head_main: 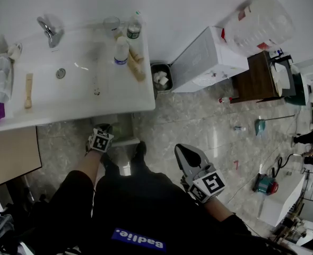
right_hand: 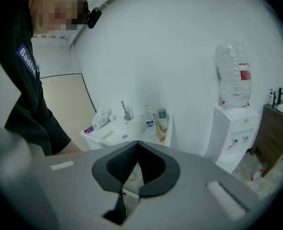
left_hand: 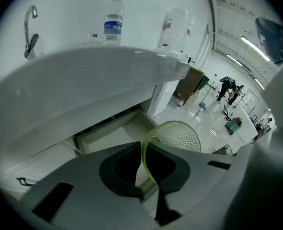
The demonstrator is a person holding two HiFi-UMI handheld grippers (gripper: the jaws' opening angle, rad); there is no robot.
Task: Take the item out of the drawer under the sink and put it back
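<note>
Left gripper view shows the left gripper (left_hand: 148, 183) pinched tight on the thin rim of a green strainer (left_hand: 177, 138). Its perforated bowl juts toward 1 o'clock, above the open drawer (left_hand: 108, 135) at 11 o'clock beneath the sink (left_hand: 84, 75). The right gripper (right_hand: 132, 188) is closed on nothing. With so narrow a hold on the edge, the strainer could swivel or slip free, and its bowl could catch the drawer front or the sink's underside going in.
</note>
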